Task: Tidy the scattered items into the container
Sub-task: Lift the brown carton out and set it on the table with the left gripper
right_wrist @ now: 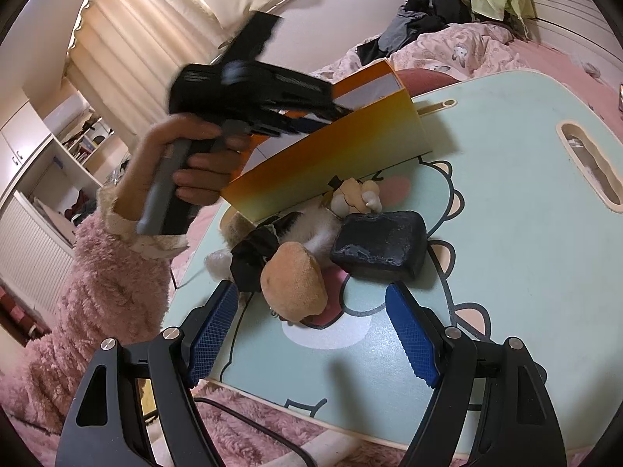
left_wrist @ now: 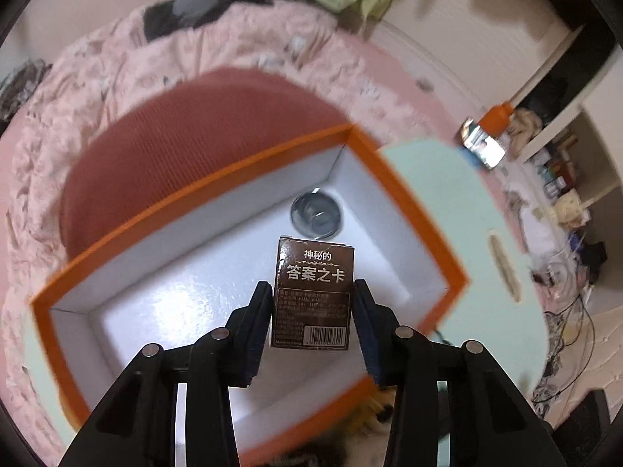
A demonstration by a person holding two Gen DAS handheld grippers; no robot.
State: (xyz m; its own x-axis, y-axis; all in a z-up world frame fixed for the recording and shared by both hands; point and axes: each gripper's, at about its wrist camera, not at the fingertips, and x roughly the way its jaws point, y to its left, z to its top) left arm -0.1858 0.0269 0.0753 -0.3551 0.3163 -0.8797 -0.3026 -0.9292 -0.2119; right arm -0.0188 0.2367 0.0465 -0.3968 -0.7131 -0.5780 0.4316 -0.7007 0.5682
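Bed [right_wrist: 467, 50], far side: pink patterned quilt, dark and green clothes heaped at its far end.

Counter [right_wrist: 506, 194]: pale green top with a cartoon print and a slot handle near its right edge. It lies near the bed.

Orange box [left_wrist: 412, 210], the container: orange outer walls, white lining, open top. It sits at the far left of the counter. In the right wrist view its near wall [right_wrist: 331, 159] rises just behind the toys.

Left hand [right_wrist: 194, 163]: pink fluffy sleeve, gripping the handle of the left tool [left_wrist: 313, 292], raised over the box.

Left tool: clenched on a brown card box [left_wrist: 314, 292], blue pads pressed against its two sides. The card box is upright, white Chinese print and a barcode facing the camera, and it hangs above the white floor of the orange box, not touching it as far as can be told.

Right tool [right_wrist: 311, 330]: released, fingers well apart, nothing between them, low over the near part of the counter.

Plush toy [right_wrist: 292, 276]: tan, white and black, lying on the counter just beyond the right tool.

Dark block [right_wrist: 379, 245]: navy, scuffed edges, touching the plush on its right.

Round metallic item [left_wrist: 317, 214]: inside the orange box, on its floor near the far right corner. Blurred.
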